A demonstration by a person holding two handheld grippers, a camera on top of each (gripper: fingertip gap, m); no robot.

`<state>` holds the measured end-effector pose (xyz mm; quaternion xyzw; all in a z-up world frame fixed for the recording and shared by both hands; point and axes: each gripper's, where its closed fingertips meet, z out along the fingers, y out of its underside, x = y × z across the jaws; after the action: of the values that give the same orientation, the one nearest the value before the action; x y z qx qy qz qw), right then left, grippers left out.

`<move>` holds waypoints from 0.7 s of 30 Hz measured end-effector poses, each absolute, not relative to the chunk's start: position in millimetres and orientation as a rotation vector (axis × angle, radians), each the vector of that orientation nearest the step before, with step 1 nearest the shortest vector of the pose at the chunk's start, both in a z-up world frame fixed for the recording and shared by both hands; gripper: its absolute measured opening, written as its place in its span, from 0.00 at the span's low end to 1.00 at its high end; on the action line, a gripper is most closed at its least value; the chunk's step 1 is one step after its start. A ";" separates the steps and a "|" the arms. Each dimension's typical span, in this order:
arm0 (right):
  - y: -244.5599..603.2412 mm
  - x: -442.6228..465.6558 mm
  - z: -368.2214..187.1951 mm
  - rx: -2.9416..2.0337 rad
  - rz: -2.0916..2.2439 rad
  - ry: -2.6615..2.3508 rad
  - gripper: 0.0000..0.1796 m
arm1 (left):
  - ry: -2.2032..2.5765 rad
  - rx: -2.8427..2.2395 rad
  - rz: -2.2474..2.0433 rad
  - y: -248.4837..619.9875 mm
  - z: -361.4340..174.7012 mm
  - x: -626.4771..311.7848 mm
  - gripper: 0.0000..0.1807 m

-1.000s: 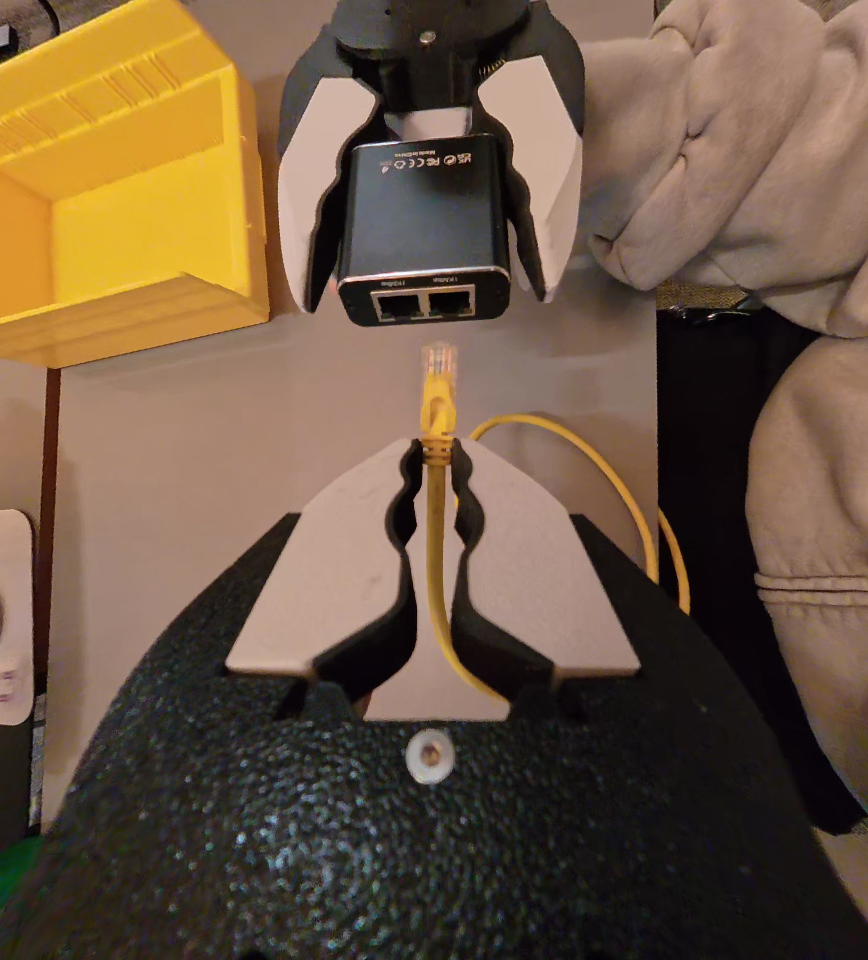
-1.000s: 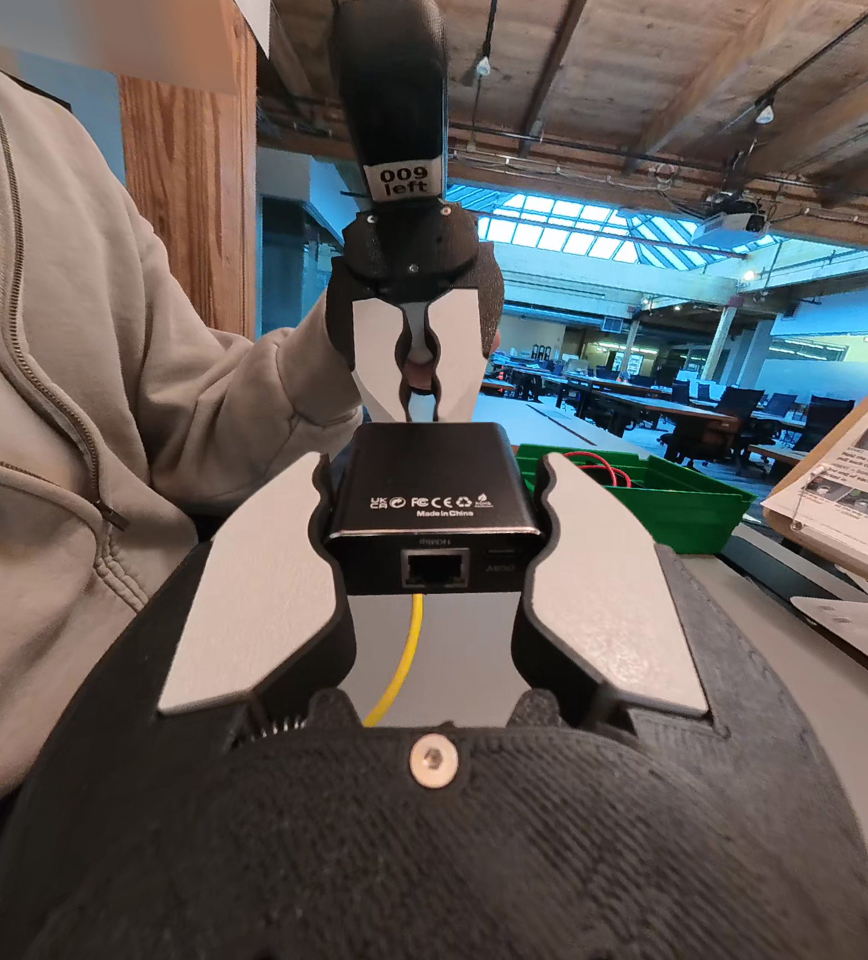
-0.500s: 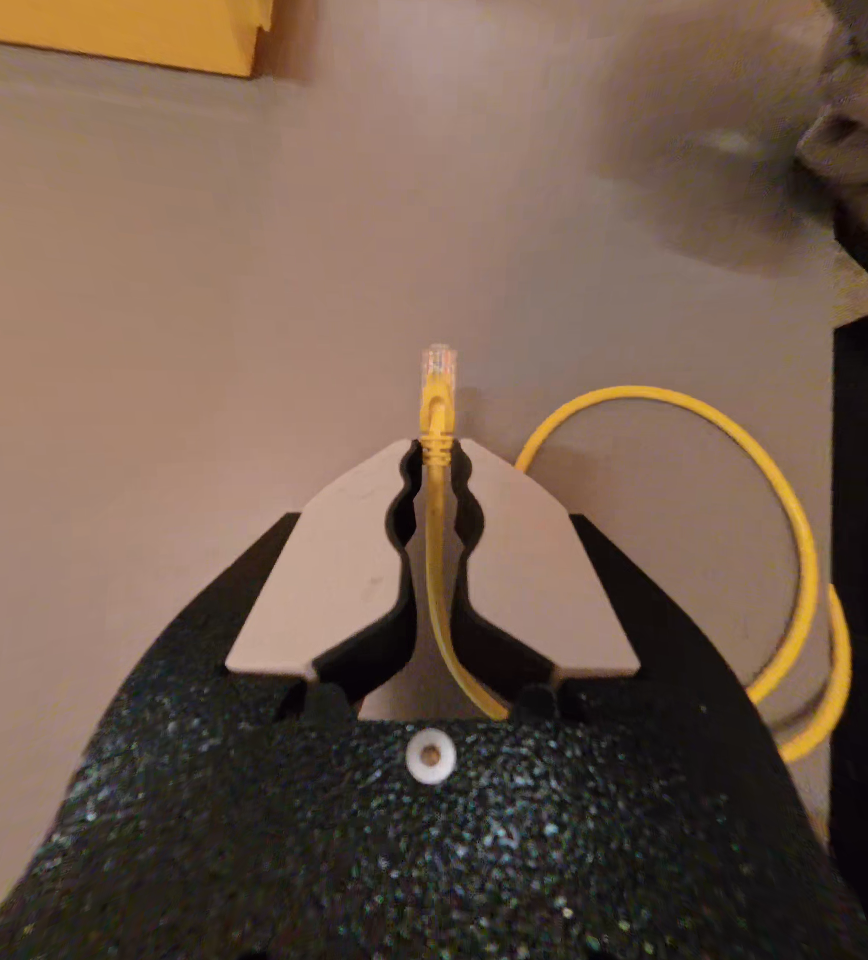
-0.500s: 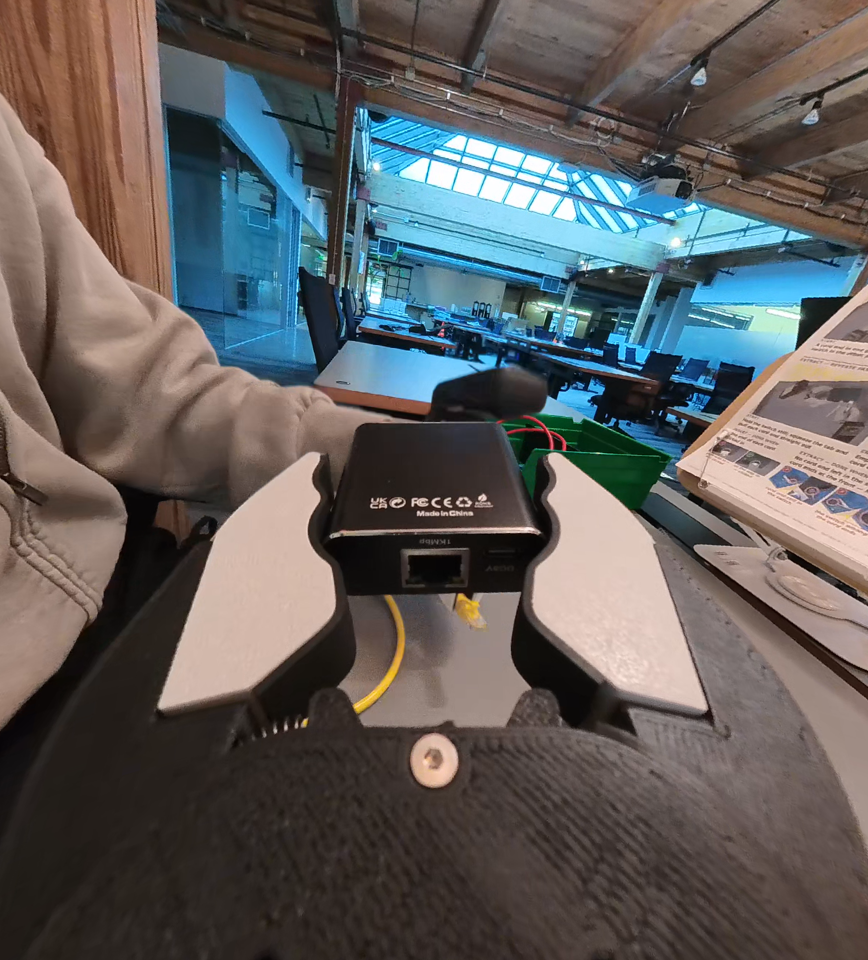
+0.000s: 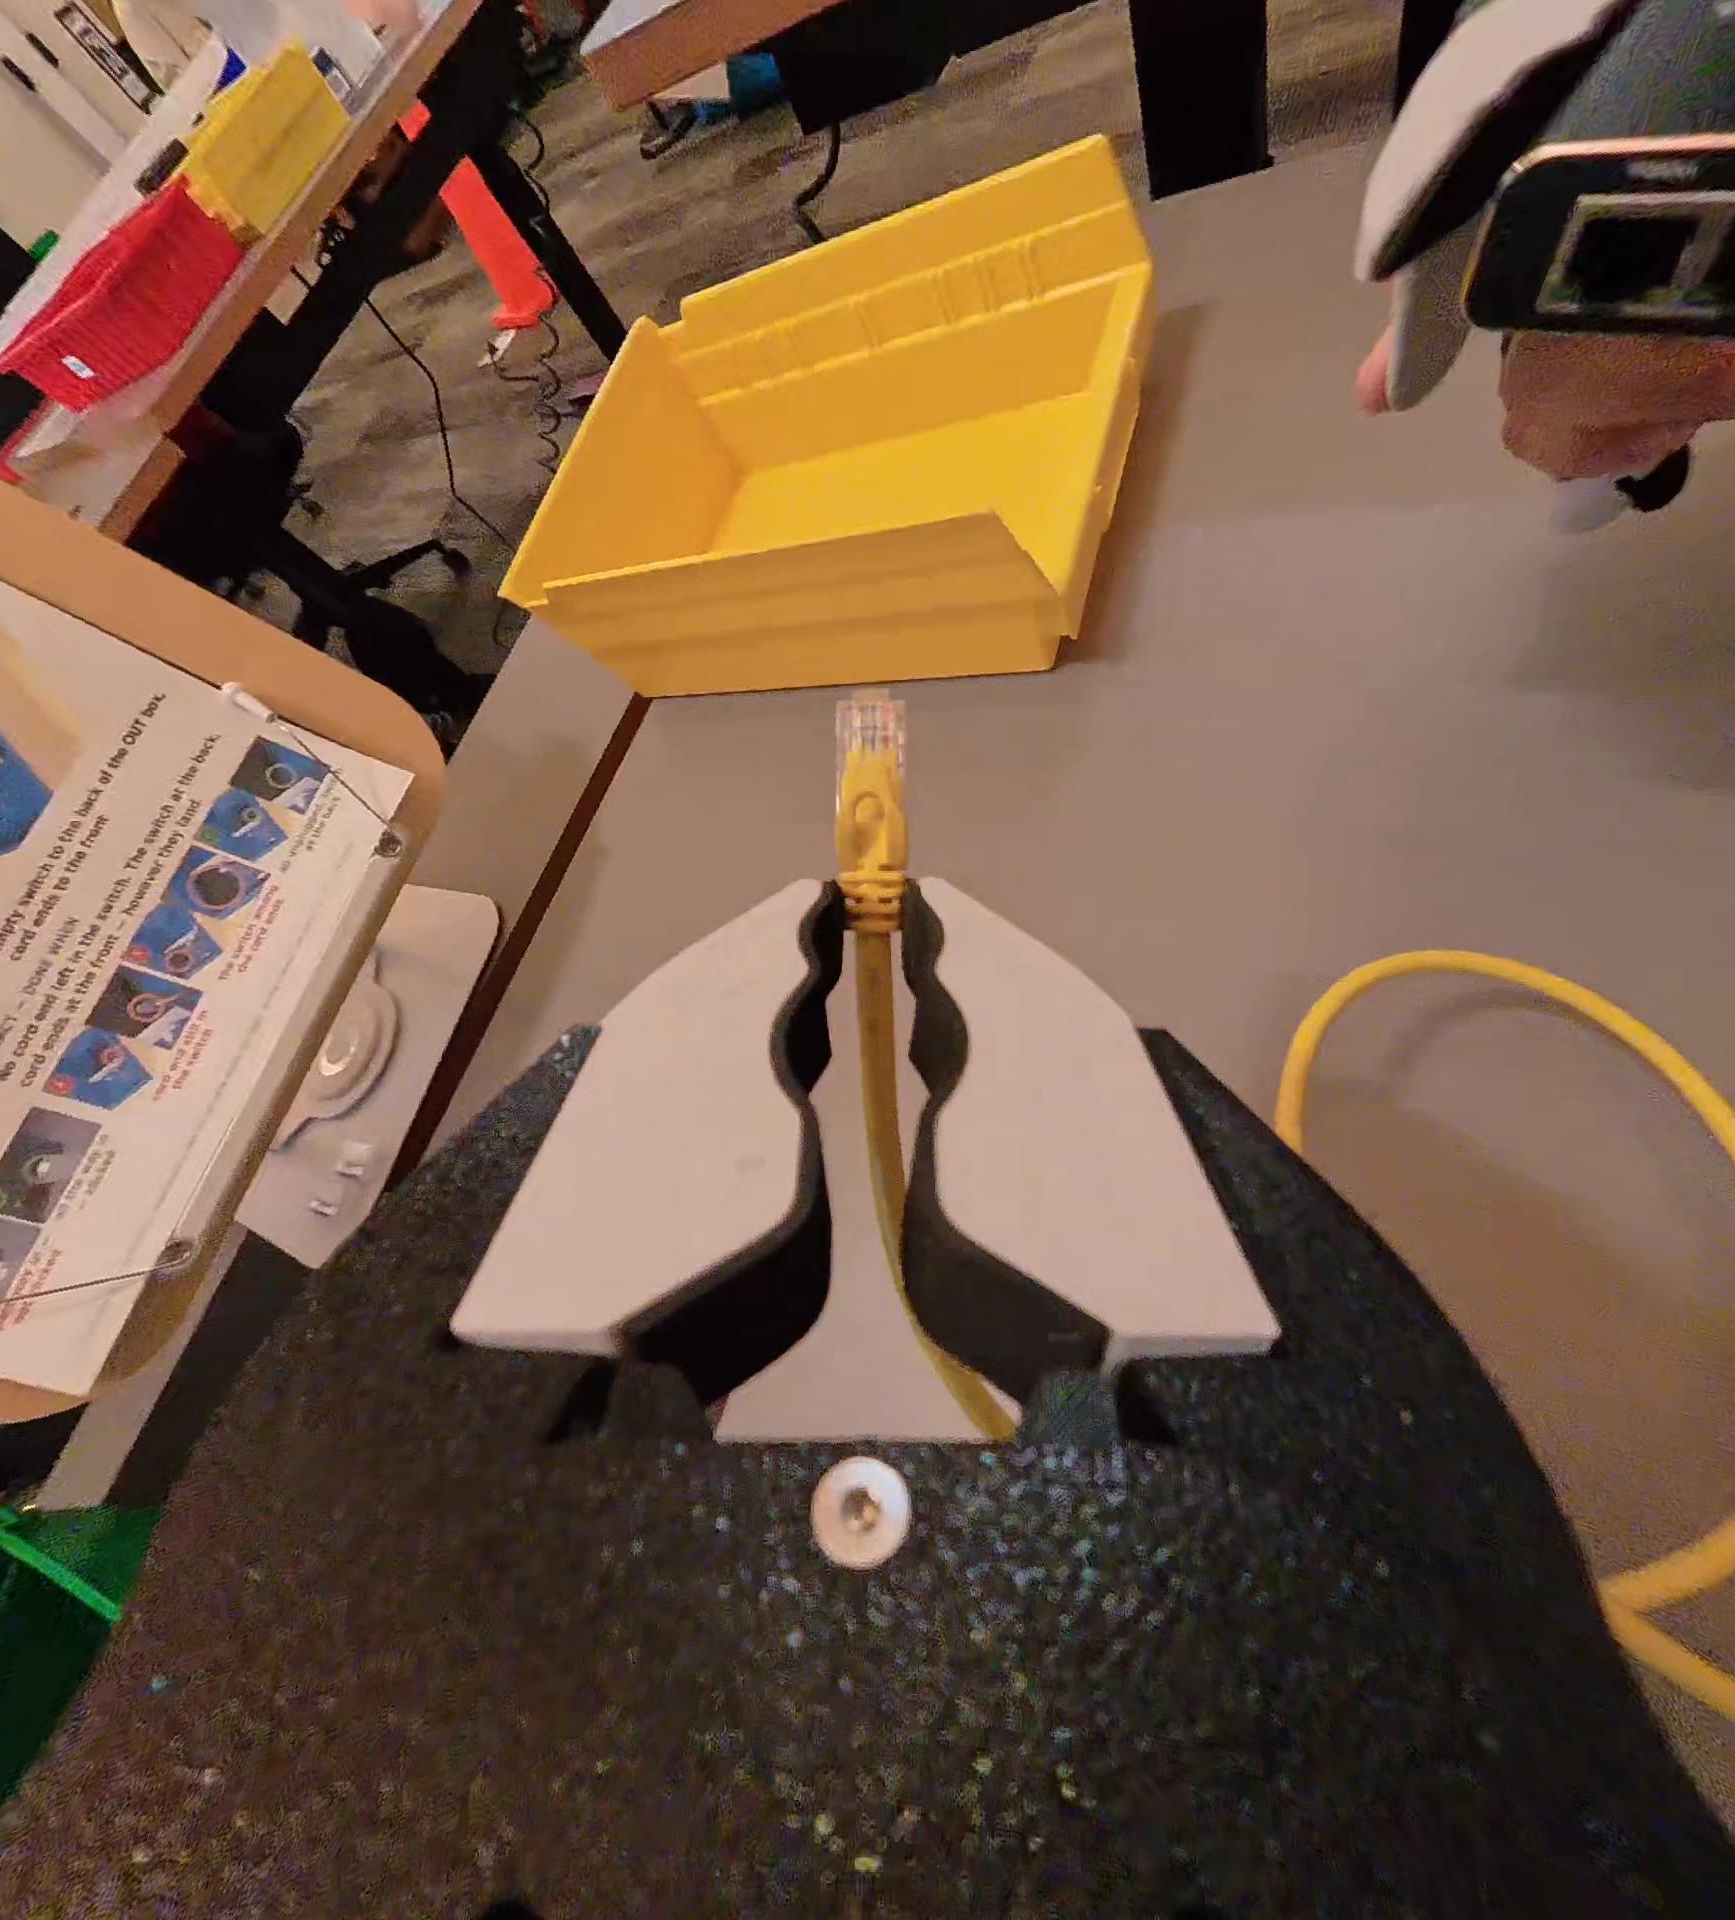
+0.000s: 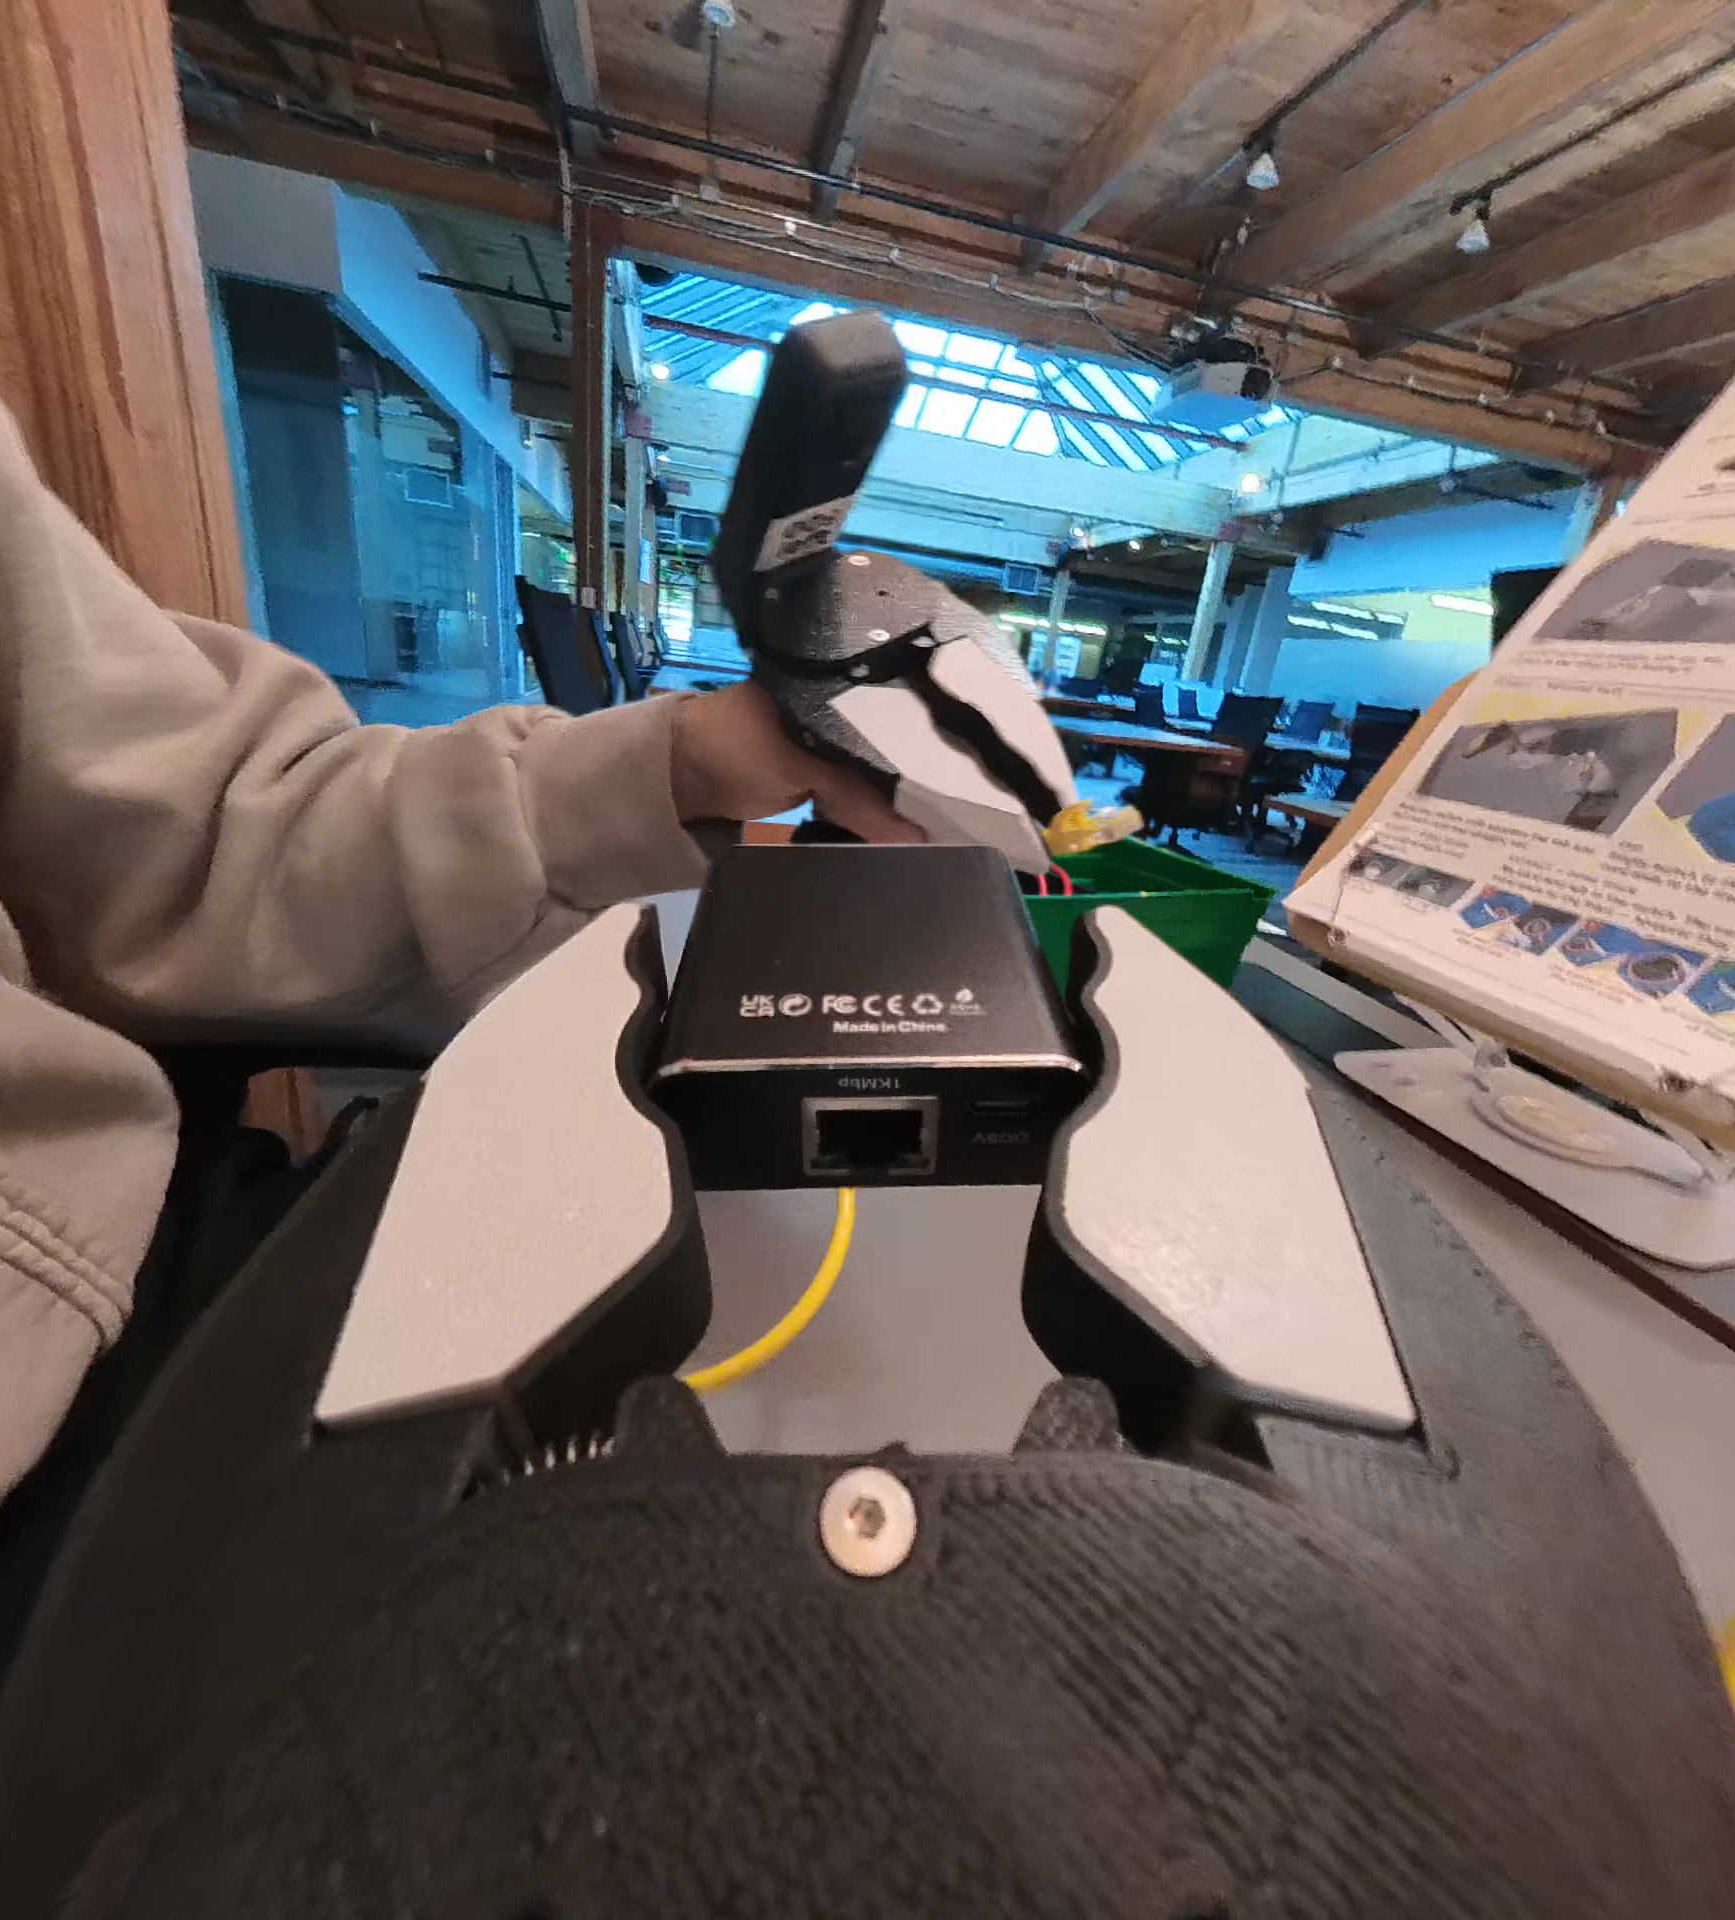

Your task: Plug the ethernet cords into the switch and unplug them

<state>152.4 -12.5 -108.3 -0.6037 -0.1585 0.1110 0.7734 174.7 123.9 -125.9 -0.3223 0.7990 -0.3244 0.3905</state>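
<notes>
My left gripper [image 5: 871, 902] is shut on the yellow ethernet cord [image 5: 873, 831] just behind its clear plug, which sticks out ahead of the fingertips. The cord loops over the grey table [image 5: 1362, 748] at the right. My right gripper [image 6: 868, 977] is shut on the black switch [image 6: 858, 987], held above the table; one port faces the camera and is empty. In the left wrist view the switch [image 5: 1663, 239] shows at the top right with two empty ports, apart from the plug. In the right wrist view the left gripper [image 6: 1034, 821] shows beyond the switch, pointing right and down with the plug.
A yellow bin [image 5: 842, 499] stands on the table ahead of the left gripper. An instruction sheet on a stand [image 5: 84, 977] is at the left. A green bin [image 6: 1154, 904] sits beyond the switch. A person's grey sleeve [image 6: 271, 831] fills the left of the right wrist view. Across from one pair of fingers to the other is roughly 15 cm.
The left gripper swung away from the switch with the cord, dipped toward the table, then tilted up toward the yellow bin. The switch is now off to its upper right. Both grips held.
</notes>
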 end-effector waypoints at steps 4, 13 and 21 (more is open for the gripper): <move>-10.6 156.3 -105.1 -1.308 0.277 -0.288 0.42 | 2.107 -0.726 -0.713 109.4 -144.4 167.3 0.06; -1.1 165.6 -120.2 -1.424 0.151 -0.275 0.42 | 1.839 -0.671 -0.101 165.9 -130.8 174.6 0.06; -8.5 168.9 -109.2 -1.381 0.126 -0.265 0.42 | 0.994 -0.114 0.359 170.9 31.7 158.6 0.05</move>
<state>168.9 -8.5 -109.2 -0.6347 -0.1219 0.0580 0.7609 158.6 170.9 31.7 -0.0544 0.4738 0.1713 0.8621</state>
